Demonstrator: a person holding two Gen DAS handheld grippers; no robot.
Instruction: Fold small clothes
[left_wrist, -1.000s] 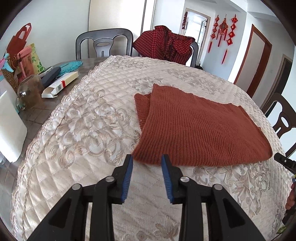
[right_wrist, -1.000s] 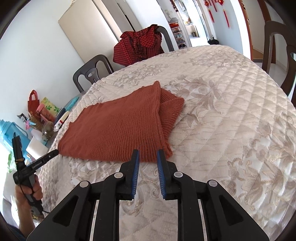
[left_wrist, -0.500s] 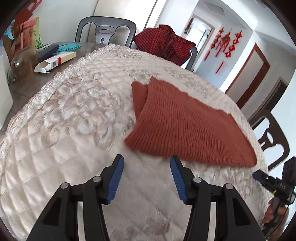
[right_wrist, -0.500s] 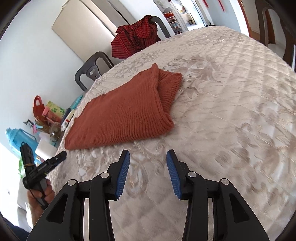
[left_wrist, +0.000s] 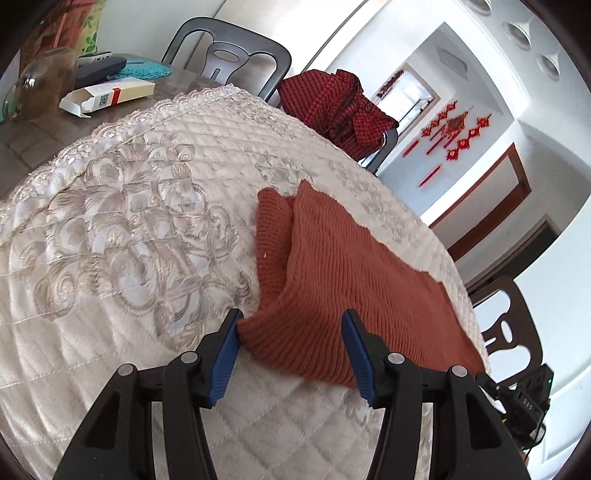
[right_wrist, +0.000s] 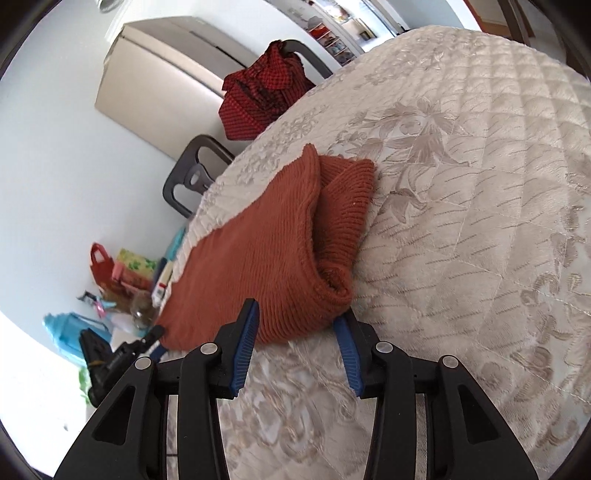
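A rust-orange ribbed knit garment (left_wrist: 332, 266) lies folded on the quilted cream table cover (left_wrist: 140, 229); it also shows in the right wrist view (right_wrist: 266, 251). My left gripper (left_wrist: 291, 332) is open, its blue-padded jaws standing either side of the garment's near left corner. My right gripper (right_wrist: 299, 325) is open, its jaws either side of the garment's near right corner, where a folded sleeve shows. Neither is closed on the cloth.
A red checked garment (left_wrist: 336, 110) hangs on a chair at the far side. A dark chair (left_wrist: 229, 62) stands behind. A white box (left_wrist: 107, 96), a glass jar (left_wrist: 40, 88) and bags sit on the bare table at the left. The other gripper shows at the edges (right_wrist: 118, 354).
Both grippers opened wider and moved forward to the garment's near edge, so its corners now lie between the jaws. The cameras tilted.
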